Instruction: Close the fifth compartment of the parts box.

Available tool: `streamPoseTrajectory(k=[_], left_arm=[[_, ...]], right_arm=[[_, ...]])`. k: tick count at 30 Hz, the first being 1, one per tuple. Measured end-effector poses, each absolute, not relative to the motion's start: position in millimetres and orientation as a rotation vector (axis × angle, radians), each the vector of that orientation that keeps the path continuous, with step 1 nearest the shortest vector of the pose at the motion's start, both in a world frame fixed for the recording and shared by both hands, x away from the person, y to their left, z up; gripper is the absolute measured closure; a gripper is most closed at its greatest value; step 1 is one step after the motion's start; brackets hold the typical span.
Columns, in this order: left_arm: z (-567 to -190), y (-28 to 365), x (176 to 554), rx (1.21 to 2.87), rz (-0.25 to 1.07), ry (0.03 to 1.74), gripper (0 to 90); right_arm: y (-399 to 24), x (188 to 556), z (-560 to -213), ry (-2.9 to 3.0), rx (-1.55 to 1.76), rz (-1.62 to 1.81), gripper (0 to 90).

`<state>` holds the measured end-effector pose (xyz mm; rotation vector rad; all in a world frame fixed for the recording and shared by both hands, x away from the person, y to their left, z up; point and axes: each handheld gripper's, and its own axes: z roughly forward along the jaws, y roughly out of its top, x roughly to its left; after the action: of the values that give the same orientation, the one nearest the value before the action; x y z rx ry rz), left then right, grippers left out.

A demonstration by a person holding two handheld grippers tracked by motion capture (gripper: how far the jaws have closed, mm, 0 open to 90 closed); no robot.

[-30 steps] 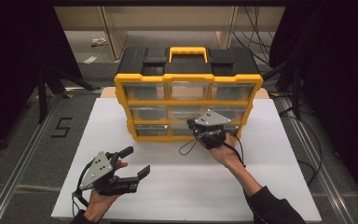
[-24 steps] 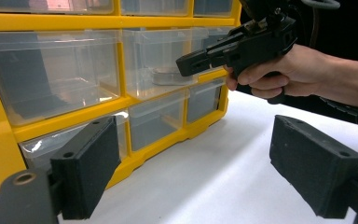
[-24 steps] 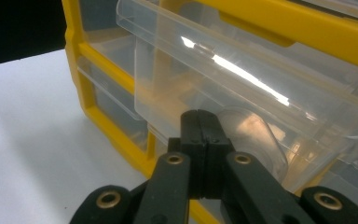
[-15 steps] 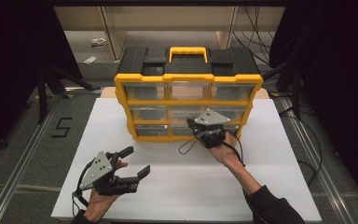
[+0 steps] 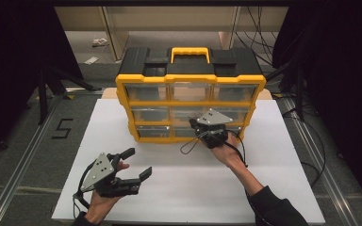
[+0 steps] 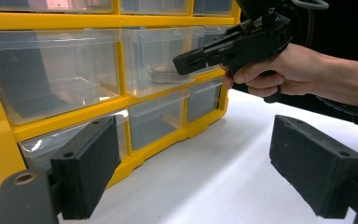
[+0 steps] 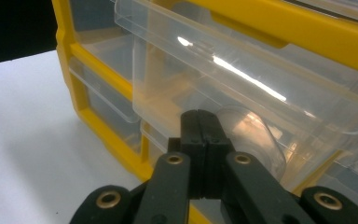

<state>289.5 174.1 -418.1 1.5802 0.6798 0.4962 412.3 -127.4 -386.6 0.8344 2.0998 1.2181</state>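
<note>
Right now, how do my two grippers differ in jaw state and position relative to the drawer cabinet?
The left gripper has its jaws spread wide and empty; the right gripper has its jaws pressed together.
The left gripper hovers over the white table, apart from the yellow drawer cabinet; the right gripper's tips sit against a clear middle-row drawer.
Both are black and hand-held.

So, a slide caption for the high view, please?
Right gripper, shut, at a yellow drawer organizer; left gripper open.
</note>
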Motion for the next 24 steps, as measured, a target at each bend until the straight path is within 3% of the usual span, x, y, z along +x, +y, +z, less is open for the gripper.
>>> streamPoseTrajectory(k=[24], left_arm=[[-418.0, 174.2, 289.8, 1.579, 0.495, 0.681, 15.4]], right_arm=[[-127.6, 420.5, -389.2, 2.077, 0.858, 1.21, 90.0]])
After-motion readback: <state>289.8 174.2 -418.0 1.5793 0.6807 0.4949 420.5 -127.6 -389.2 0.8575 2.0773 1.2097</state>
